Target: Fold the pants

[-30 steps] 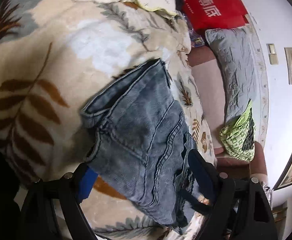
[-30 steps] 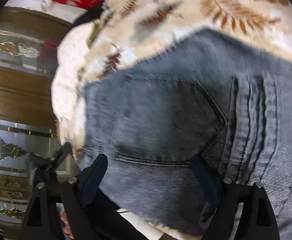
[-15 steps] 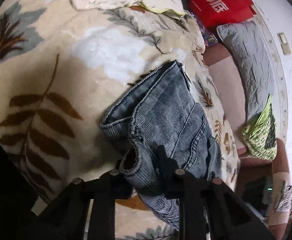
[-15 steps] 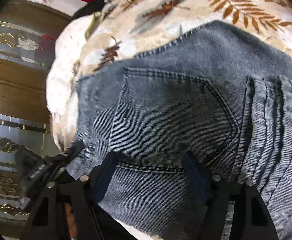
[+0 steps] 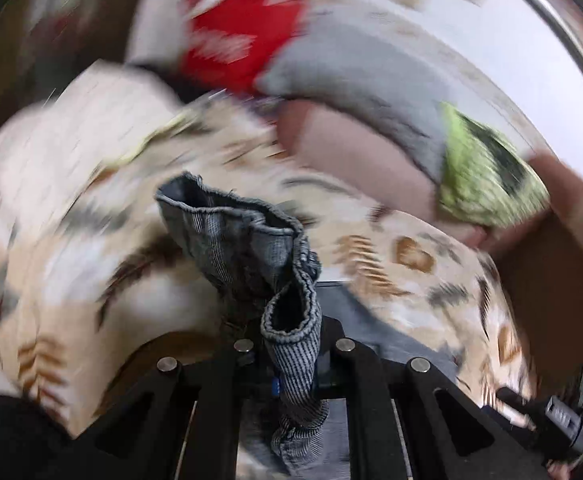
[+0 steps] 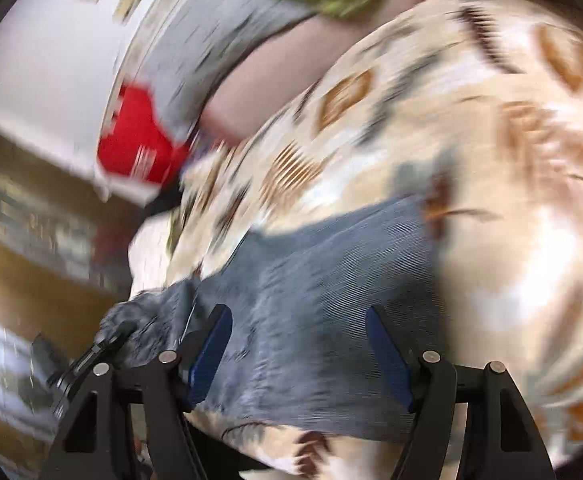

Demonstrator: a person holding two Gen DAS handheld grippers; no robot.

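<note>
Motion-blurred blanket [image 5: 71, 208] and red bag [image 5: 235, 44]

Both views motion-blurred. Bed is wearing a cream blanket [image 5: 375, 280] with brown and grey leaf print. Grey pillow [image 5: 355, 80] is lying at the bed's far edge, red bag [image 5: 235, 48] sitting just beside it, lime-green patterned cloth [image 5: 487, 176] at the pillow's other end. White wall [image 6: 51, 48] is running behind them, carrying small framed plates. Brown wood furniture [image 6: 23, 288] with glossy panels is standing beside the bed.
</note>
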